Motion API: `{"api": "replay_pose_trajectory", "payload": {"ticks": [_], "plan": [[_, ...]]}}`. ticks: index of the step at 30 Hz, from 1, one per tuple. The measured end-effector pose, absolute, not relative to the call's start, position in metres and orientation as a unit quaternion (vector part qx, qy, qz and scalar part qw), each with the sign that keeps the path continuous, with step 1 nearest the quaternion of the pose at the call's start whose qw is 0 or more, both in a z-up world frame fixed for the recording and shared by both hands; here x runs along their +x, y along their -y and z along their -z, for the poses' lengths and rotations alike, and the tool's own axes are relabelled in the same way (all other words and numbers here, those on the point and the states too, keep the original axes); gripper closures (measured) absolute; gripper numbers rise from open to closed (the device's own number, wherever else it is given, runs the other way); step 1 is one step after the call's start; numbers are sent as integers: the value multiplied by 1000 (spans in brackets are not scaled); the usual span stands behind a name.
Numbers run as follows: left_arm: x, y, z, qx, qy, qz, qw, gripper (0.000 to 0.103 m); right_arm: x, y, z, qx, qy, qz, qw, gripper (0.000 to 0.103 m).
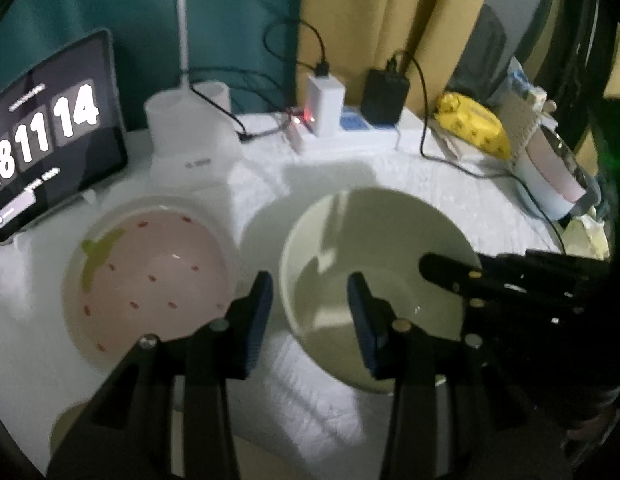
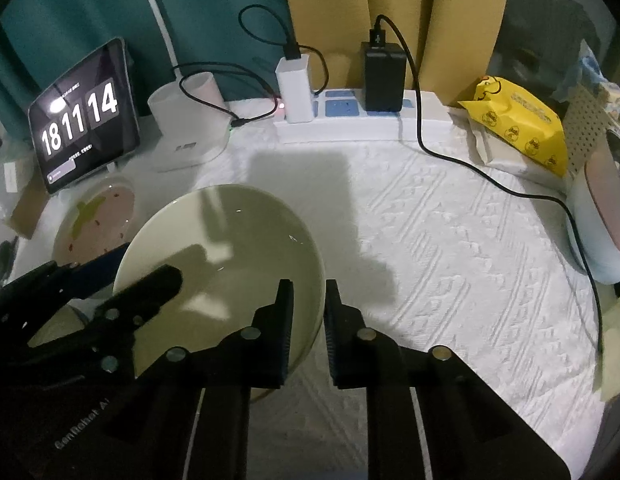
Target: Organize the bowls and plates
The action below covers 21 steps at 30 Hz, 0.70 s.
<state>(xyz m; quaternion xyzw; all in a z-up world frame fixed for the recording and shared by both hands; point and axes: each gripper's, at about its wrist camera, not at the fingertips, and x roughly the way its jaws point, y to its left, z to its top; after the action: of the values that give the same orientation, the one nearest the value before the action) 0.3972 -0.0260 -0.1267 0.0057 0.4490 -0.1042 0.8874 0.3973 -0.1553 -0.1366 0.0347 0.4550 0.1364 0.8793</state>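
From the left wrist, the left gripper (image 1: 310,300) is straddling the near-left rim of the white bowl (image 1: 373,240), one finger outside and one inside, jaws apart and not pressing. The pink bowl (image 1: 150,272) is sitting just beside it, toward the table's (image 1: 349,172) left edge, below the tablet (image 1: 54,136) standing at the back left corner. The right gripper (image 1: 433,270) is reaching in over the bowl's right rim. From the right wrist, the right gripper (image 2: 308,312) is clamping the white bowl's (image 2: 222,232) right rim, pads on either side of the wall. The pink bowl (image 2: 98,216) is lying beyond, the left gripper (image 2: 126,272) is crossing the white bowl's left side, and a power strip (image 2: 361,120) is lining the far edge.
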Motion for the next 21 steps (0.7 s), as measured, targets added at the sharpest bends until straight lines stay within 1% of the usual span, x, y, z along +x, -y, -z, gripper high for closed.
{"api": "replay_pose_trajectory", "payload": {"ticks": [1, 4, 6, 7, 10, 16, 21], "plan": [[398, 28, 130, 6, -454, 106, 885, 64, 398, 156, 137, 36, -455, -137, 879, 88], [399, 30, 134, 16, -451, 98, 887, 70, 398, 158, 136, 44, -456, -141, 878, 88], [399, 27, 133, 10, -451, 95, 887, 77, 397, 157, 136, 42, -455, -141, 878, 88], [399, 26, 133, 10, -450, 92, 888, 79, 397, 157, 136, 40, -455, -140, 879, 88], [397, 25, 133, 9, -446, 92, 890, 80, 395, 157, 136, 42, -452, -138, 880, 90], [389, 29, 127, 18, -430, 90, 898, 80, 390, 163, 131, 47, -439, -132, 888, 94], [383, 26, 116, 11, -413, 85, 907, 80, 384, 166, 121, 48, -422, -134, 895, 96]]}}
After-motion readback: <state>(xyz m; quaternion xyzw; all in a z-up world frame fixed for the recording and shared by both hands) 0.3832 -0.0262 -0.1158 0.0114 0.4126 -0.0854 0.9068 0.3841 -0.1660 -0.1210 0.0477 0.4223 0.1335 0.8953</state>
